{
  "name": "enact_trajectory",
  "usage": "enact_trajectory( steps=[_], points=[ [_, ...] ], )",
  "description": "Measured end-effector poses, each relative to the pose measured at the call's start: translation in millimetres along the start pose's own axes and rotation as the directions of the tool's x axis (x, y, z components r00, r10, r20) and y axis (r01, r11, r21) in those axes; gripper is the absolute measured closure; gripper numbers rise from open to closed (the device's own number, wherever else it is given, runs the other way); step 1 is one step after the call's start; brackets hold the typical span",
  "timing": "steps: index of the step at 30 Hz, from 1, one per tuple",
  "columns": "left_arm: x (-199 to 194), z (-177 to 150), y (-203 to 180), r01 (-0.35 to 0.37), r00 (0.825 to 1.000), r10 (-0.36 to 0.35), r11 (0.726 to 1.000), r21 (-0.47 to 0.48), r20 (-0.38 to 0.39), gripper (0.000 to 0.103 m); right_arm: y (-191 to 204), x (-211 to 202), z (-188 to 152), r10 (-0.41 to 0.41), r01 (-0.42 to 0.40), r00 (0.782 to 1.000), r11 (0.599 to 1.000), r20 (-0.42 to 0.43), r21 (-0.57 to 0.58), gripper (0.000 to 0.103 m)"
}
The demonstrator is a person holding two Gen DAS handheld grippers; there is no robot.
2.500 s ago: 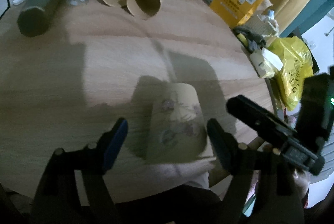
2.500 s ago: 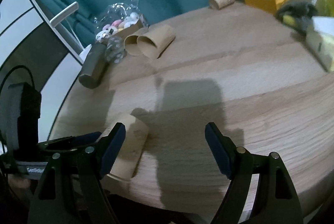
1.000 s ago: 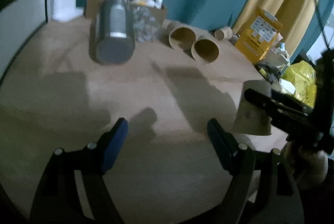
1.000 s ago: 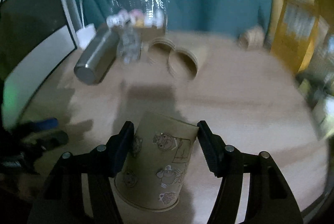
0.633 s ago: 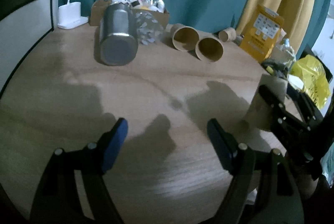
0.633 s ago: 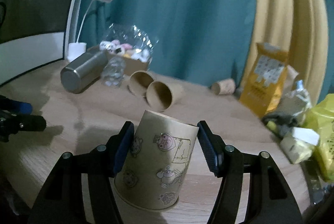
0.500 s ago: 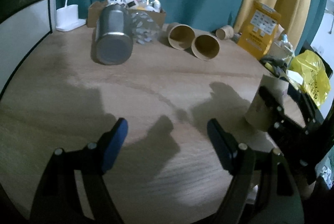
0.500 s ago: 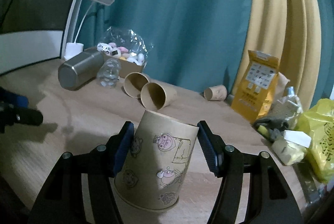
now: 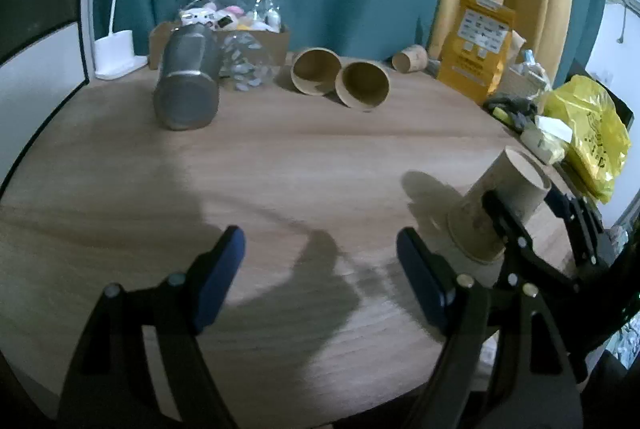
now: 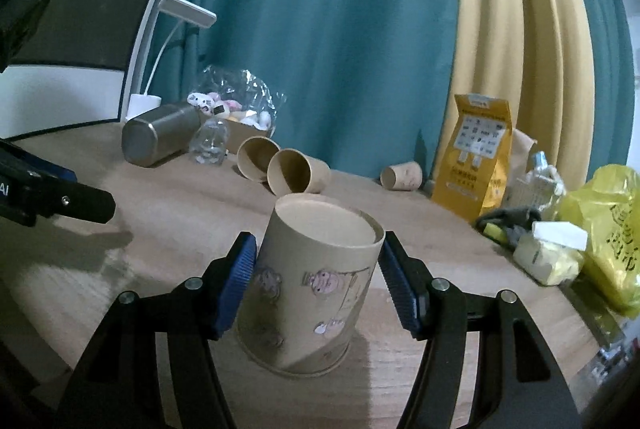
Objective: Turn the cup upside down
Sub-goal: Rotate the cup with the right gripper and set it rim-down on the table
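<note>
Since half a second ago, my right gripper (image 10: 316, 283) has lowered the paper cup (image 10: 312, 285) mouth-down onto the worktop (image 10: 180, 213), base uppermost and slightly tilted, near my edge. My right jaws are clamped on its upper wall. My left gripper (image 9: 320, 269) hangs apart, holding nothing. I judge the cup light, thin-walled and easily crushed; a gentle hold on the wall near the stiffer base suits it.

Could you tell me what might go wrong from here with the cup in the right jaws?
The paper cup sits mouth-down but tilted, one edge of its rim apparently raised, so opening the right gripper may tip it. It also stands close to the table edge. Squeezing harder could crush its thin wall.
</note>
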State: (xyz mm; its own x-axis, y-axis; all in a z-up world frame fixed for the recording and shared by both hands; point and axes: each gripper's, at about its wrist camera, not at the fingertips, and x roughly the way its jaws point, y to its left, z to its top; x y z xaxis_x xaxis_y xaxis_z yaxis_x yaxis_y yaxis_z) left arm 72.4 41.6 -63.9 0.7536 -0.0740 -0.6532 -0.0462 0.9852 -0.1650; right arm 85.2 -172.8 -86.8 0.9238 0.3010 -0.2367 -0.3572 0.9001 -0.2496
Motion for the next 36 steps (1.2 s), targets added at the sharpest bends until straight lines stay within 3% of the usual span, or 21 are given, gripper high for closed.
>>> enact_trajectory(
  steps=[8, 10, 11, 19, 25, 36],
  points=[
    [-4, 2, -5, -0.006, 1.0, 0.006, 1.0, 0.011, 0.014, 0.023, -7, -4, 4, 0.018, -0.017, 1.0, 0.999, -0.007, 0.048, 0.035],
    [-5, 3, -4, -0.005, 1.0, 0.005, 1.0, 0.009, 0.016, 0.023, -10, -5, 8, 0.045, -0.043, 0.999, 0.997, -0.028, 0.071, 0.018],
    [-7, 4, -5, -0.005, 1.0, 0.005, 1.0, 0.007, 0.02, 0.023, -12, -6, 10, 0.063, -0.059, 0.997, 0.994, -0.036, 0.088, 0.017],
    [-37, 8, -10, 0.007, 0.995, -0.006, 1.0, -0.002, 0.103, 0.023, -41, -31, 45, 0.167, -0.134, 0.98, 0.958, -0.111, 0.254, 0.016],
    [-68, 3, -21, 0.019, 0.989, -0.021, 1.0, 0.012, 0.147, 0.023, -54, -54, 56, 0.139, -0.096, 0.982, 0.951, -0.131, 0.293, 0.017],
    [-118, 8, -33, 0.003, 0.972, -0.011, 0.999, 0.034, 0.235, 0.023, -67, -88, 77, 0.113, -0.084, 0.99, 0.954, -0.086, 0.288, 0.017]
  ],
)
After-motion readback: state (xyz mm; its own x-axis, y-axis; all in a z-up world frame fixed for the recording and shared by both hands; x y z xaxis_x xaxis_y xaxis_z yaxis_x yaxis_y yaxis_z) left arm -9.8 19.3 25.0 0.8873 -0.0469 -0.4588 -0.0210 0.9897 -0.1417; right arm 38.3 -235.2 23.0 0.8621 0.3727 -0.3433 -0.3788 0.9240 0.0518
